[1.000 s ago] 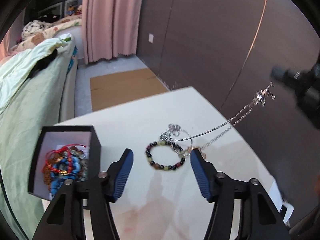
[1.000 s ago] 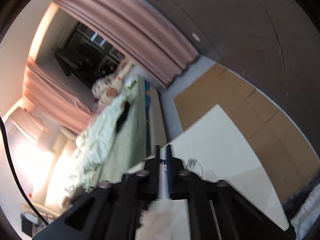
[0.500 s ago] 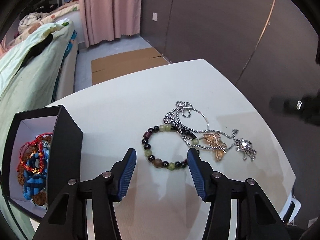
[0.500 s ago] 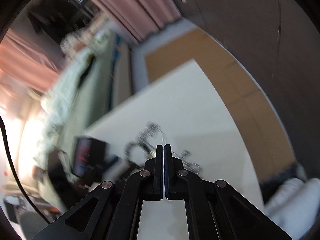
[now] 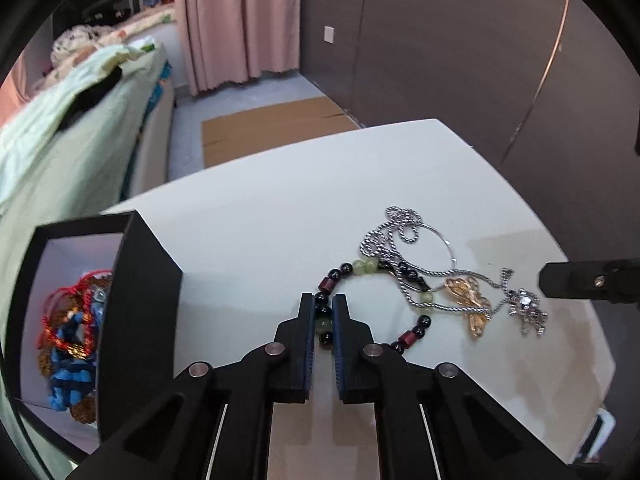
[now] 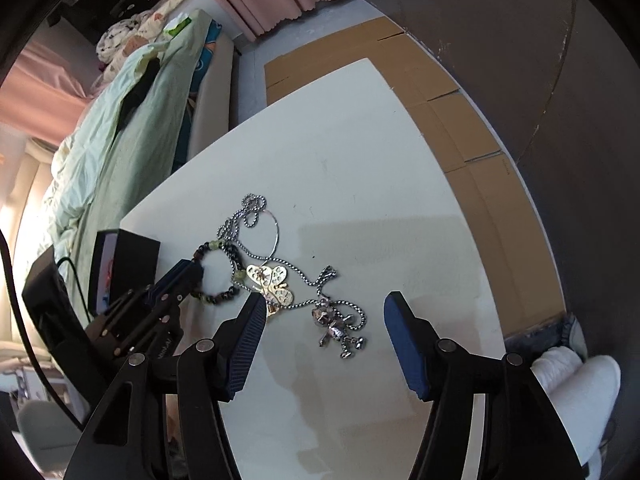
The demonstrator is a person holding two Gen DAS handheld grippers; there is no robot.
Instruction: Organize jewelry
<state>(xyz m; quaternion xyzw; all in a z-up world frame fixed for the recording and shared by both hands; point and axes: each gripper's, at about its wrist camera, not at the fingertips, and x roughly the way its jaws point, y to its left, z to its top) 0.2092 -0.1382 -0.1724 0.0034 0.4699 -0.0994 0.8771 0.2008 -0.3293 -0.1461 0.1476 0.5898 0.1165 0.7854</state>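
The left claw [image 5: 322,314] has just been closing, and its blue pads now pinch the near side of a beaded bracelet [image 5: 362,270] of dark, green and maroon beads lying on a white table [image 5: 260,216]. Beyond and to the right of that claw, a silver chain necklace [image 5: 400,232] overlaps the bracelet's far side, with a gold butterfly pendant [image 5: 470,300] and a silver bear charm [image 5: 528,310] further right. To the claw's left stands a black box [image 5: 140,300] holding red and blue bracelets [image 5: 70,340]. The right claw [image 6: 324,316] has just been opening; its jaws stand wide apart, gripping nothing, with the bear charm on the table between them.
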